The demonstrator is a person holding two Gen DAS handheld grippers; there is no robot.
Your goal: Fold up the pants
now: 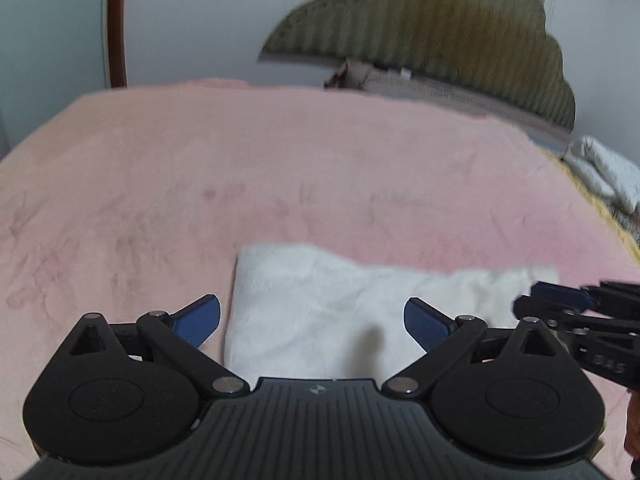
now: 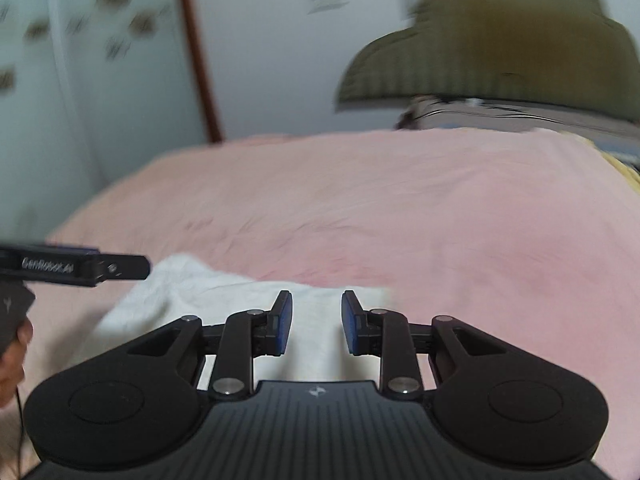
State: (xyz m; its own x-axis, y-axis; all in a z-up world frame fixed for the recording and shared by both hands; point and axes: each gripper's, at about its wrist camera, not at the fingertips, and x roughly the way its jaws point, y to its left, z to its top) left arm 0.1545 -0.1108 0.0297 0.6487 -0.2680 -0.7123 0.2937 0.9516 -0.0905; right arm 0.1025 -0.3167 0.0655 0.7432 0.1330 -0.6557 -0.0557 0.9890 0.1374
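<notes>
1. White pants, folded into a long rectangle, lie on a pink blanket; their long axis runs left to right across the left wrist view.
2. The fabric looks soft, fuzzy and lightly creased, with a rounded fold at its left end.
3. The left gripper hovers over the pants, jaws spread wide, grasping nothing.
4. The right gripper hovers over the pants' other end, blue-padded jaws parted, empty.
5. An olive scalloped headboard rises beyond the blanket.

Soft, even indoor light, faint shadows; both fisheye views bend at edges, with motion-blurred backgrounds.
</notes>
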